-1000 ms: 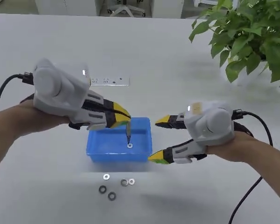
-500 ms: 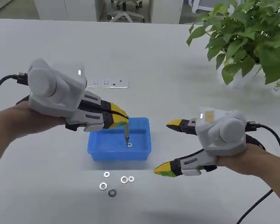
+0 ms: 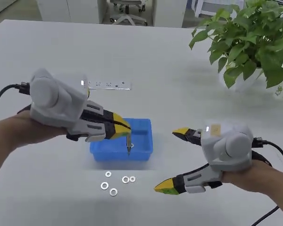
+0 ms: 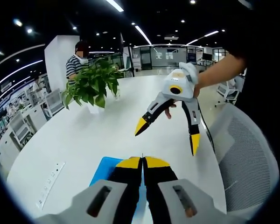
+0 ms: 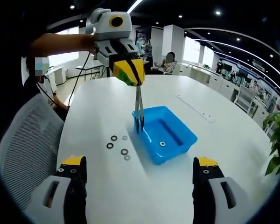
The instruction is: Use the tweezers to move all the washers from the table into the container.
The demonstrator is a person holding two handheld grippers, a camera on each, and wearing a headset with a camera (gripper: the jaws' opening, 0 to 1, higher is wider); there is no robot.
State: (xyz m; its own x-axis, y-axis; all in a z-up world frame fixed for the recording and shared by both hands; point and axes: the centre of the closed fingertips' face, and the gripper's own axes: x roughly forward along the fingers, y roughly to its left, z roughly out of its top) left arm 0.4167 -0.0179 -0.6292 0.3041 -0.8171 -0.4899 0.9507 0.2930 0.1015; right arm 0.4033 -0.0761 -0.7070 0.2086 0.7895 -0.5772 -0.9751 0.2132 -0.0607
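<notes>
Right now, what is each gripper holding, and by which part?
The left gripper is shut on the tweezers, clamping their upper end; the tips hang down at the container. The right gripper is open, holding nothing.

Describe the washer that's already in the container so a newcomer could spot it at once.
Start at the blue container in the middle of the white table. One small metal washer lies flat on its floor, near the tips of the tweezers held by the left gripper. Unlike the five washers clustered on the bare table beside it, it sits inside the blue walls.
</notes>
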